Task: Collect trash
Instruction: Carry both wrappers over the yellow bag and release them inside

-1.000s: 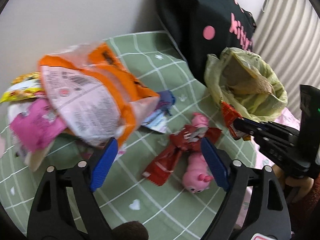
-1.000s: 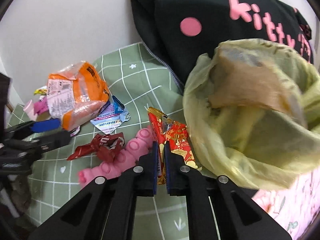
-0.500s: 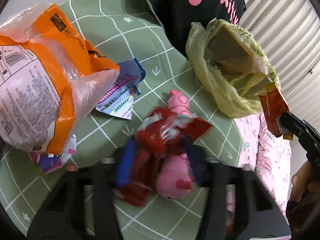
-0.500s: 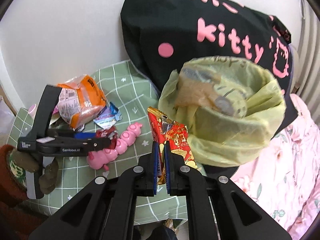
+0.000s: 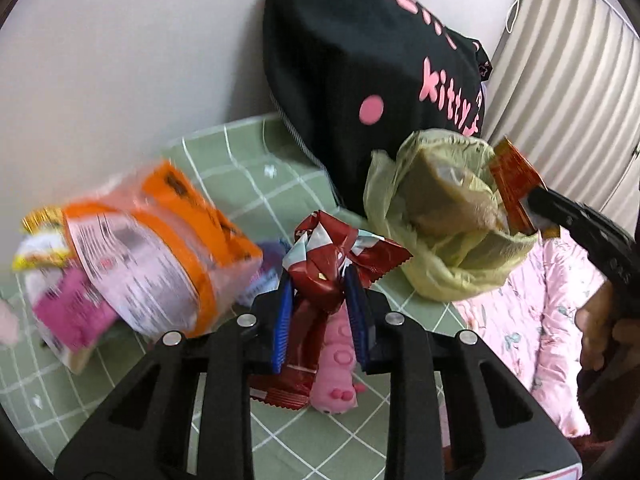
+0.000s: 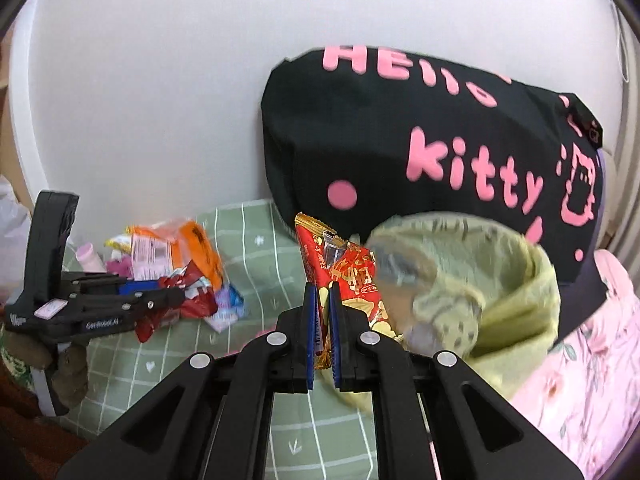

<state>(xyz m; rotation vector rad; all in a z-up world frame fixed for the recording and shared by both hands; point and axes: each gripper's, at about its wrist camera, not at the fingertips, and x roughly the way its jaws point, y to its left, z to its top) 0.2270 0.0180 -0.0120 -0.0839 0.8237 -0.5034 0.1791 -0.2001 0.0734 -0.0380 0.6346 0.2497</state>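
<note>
Left gripper (image 5: 320,312) pitched down at frame centre, jaws closing on a crumpled dark-red wrapper (image 5: 340,258) between the blue pads, above a pink toy (image 5: 336,364). Right gripper (image 6: 324,312) clamped tight on a red-gold snack wrapper (image 6: 344,276), tilted down beside the yellow-green trash bag (image 6: 516,300), centre-right. Orange bag (image 5: 168,248) lies left on the green checked cloth (image 5: 248,160).

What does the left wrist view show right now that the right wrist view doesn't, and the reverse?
Left wrist only: the pink toy lying on the green cloth beneath the left gripper, whose fingers are closing on the dark red wrapper; also the window blind.

Right wrist only: the full "Hello kitty" lettering on the black bag, and the right gripper seen from behind, clamped on the red-gold wrapper.

Both: the yellow-green trash bag, the orange packet, both wrappers, the pink bedding.
</note>
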